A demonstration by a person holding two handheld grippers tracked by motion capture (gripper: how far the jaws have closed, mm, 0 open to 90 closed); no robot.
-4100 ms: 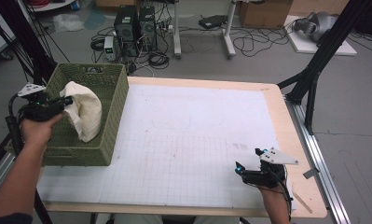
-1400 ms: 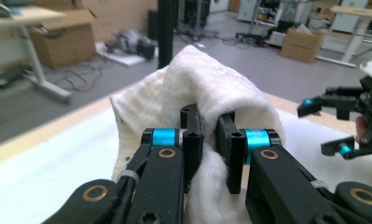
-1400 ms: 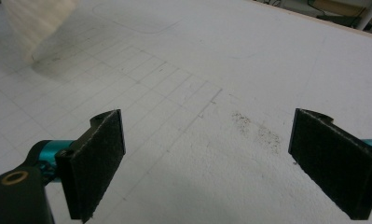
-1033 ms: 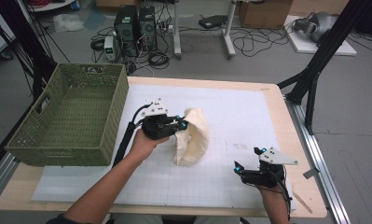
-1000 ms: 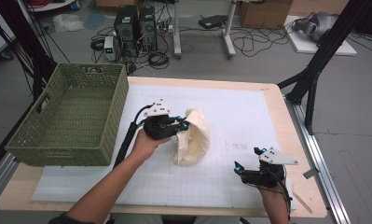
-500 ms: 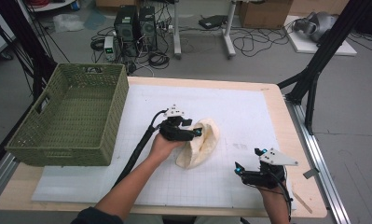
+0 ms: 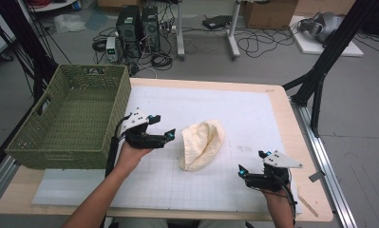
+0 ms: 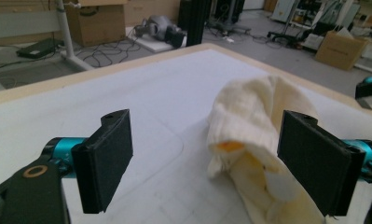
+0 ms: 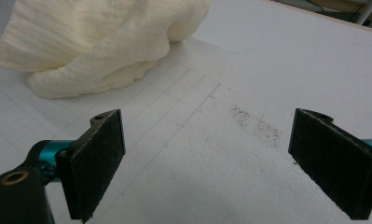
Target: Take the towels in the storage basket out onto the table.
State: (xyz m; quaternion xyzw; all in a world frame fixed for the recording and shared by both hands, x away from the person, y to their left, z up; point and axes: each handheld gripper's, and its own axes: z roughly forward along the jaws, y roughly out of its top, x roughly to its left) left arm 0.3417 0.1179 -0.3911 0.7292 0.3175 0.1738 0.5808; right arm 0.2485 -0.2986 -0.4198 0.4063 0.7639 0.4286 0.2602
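High view: cloth (image 7: 202,144) beside left claw (image 7: 166,137)

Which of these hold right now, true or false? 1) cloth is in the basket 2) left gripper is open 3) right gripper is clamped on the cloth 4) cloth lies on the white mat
1) False: the cream cloth lies on the table, outside the green basket.
2) True: the left gripper has its jaws spread, with nothing between them.
3) False: the right gripper is open and apart from the cloth.
4) True: it rests on the white mat, between the two grippers.
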